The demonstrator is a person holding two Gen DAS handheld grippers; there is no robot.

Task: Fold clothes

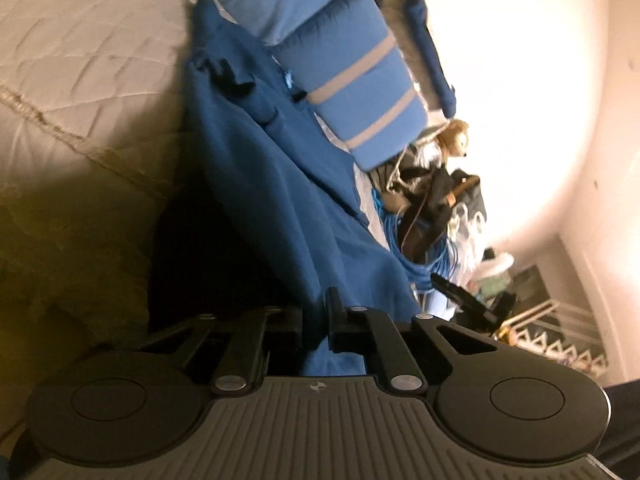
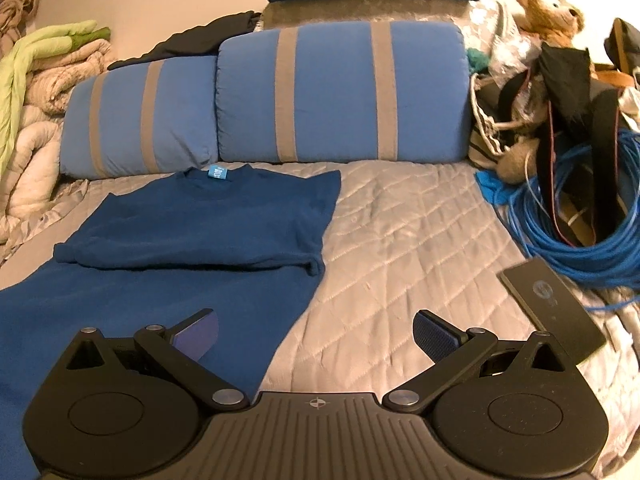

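A dark blue shirt (image 2: 208,216) lies on the grey quilted bedspread (image 2: 400,240), collar and light blue tag toward the pillows. Its upper part is folded over, with a fold edge across the middle. In the left wrist view the same shirt (image 1: 280,184) runs away from me across the bed, the view rolled sideways. My left gripper (image 1: 316,328) is shut on the shirt's near edge, blue cloth pinched between its fingers. My right gripper (image 2: 316,320) is open just above the bed, its left finger over the shirt's lower right edge, its right finger over bare bedspread, nothing between them.
Two blue pillows with grey stripes (image 2: 340,92) line the head of the bed. A teddy bear (image 2: 548,4), dark straps and a coil of blue cable (image 2: 580,248) crowd the right side, beside a flat dark device (image 2: 552,308). Piled quilts (image 2: 36,100) fill the left.
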